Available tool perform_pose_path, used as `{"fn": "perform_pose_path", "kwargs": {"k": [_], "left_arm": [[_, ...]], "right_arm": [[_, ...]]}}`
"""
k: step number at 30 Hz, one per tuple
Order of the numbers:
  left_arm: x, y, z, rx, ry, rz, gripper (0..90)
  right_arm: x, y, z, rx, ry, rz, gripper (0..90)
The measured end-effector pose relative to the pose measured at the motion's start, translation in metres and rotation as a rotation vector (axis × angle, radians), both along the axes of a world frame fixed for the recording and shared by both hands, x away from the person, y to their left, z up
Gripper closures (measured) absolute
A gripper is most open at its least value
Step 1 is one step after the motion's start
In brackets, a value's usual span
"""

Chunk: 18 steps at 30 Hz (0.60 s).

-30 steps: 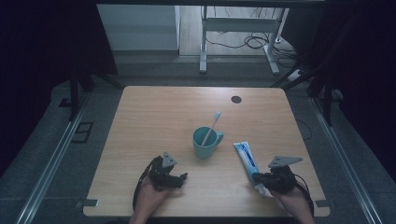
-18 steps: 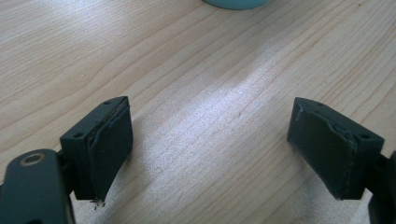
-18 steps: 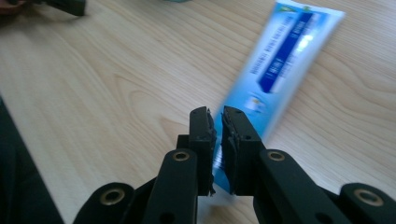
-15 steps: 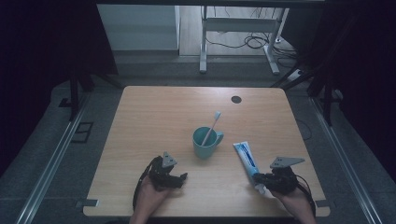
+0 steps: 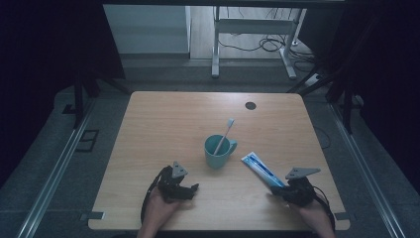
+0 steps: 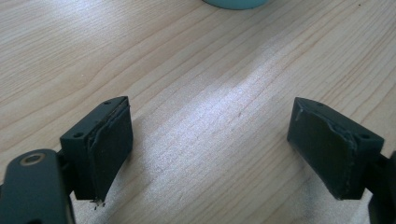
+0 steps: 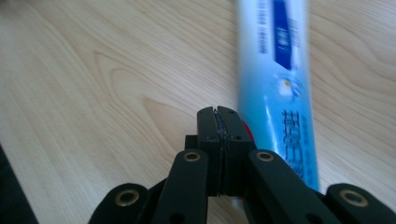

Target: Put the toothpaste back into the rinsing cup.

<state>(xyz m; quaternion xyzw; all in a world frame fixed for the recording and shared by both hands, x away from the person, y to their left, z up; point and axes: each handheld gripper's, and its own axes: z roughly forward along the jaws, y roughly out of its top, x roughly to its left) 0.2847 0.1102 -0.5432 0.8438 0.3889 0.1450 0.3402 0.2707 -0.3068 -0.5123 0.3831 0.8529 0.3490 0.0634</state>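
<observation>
A teal mug (image 5: 218, 151) stands near the middle of the wooden table (image 5: 163, 124) with a white toothbrush (image 5: 225, 131) leaning in it. A blue and white toothpaste tube (image 5: 262, 170) (image 7: 278, 88) lies to the mug's right. My right gripper (image 5: 284, 192) (image 7: 218, 111) rests on the table at the tube's near end, jaws pressed together with nothing between them, the tube just beside them. My left gripper (image 5: 190, 188) (image 6: 210, 135) lies near the front edge, left of the mug, jaws wide apart over bare wood. The mug's base (image 6: 236, 3) peeks in at the top of the left gripper view.
A small dark round cap (image 5: 250, 105) sits in the table's far right part. Beyond the table stand a metal frame (image 5: 252, 29) and cables (image 5: 267, 44) on the floor. Rails (image 5: 54, 173) run along both sides.
</observation>
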Motion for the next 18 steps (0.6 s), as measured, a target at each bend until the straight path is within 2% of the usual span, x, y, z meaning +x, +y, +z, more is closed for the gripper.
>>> {"fn": "perform_pose_path", "kwargs": {"k": [7, 12, 18], "left_arm": [[0.000, 0.000, 0.000, 0.000, 0.000, 0.000, 14.4], [0.000, 0.000, 0.000, 0.000, 0.000, 0.000, 14.4], [0.000, 0.000, 0.000, 0.003, 0.001, -0.002, 14.4]], "right_arm": [[0.003, -0.018, 0.002, -0.007, -0.006, -0.053, 87.5], [0.001, -0.013, 0.008, -0.008, -0.005, -0.025, 83.6], [0.007, -0.009, 0.026, -0.026, -0.050, -0.010, 69.7]]}}
